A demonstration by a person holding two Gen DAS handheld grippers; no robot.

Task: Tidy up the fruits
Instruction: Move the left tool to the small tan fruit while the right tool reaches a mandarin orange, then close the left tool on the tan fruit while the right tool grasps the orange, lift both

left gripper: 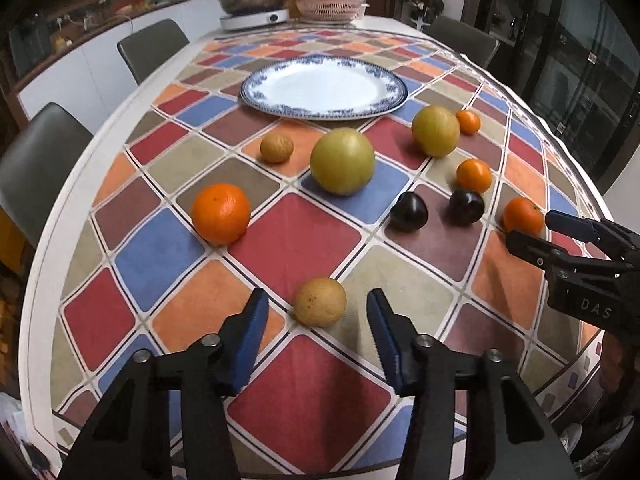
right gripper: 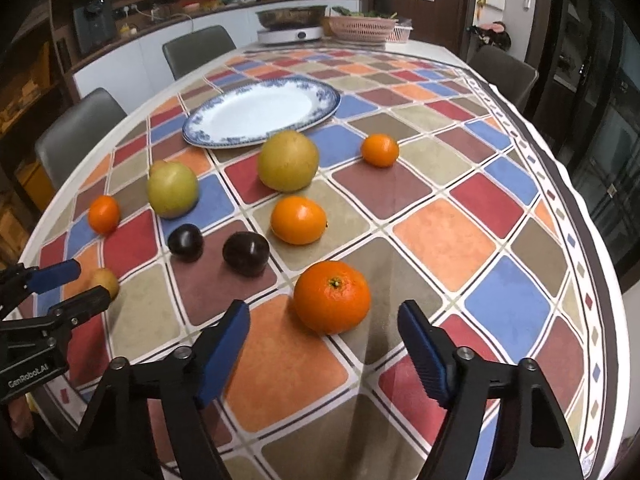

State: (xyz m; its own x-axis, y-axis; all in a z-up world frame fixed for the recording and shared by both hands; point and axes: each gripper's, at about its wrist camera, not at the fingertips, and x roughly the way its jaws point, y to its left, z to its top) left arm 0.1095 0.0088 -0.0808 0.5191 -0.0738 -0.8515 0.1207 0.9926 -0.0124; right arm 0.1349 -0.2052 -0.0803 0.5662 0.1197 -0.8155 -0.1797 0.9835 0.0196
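Left wrist view: the left gripper (left gripper: 318, 308) hangs open over a checked tablecloth (left gripper: 296, 236), its blue pads either side of a yellow-brown fruit (left gripper: 320, 302) but not touching it. Beyond lie an orange (left gripper: 221, 213), two green-yellow fruits, two dark plums and an empty plate (left gripper: 323, 86).

Right wrist view: the right gripper (right gripper: 324, 312) is open wide, holding nothing, with a mandarin (right gripper: 332, 297) just ahead between its fingers. The left gripper shows at the left edge.
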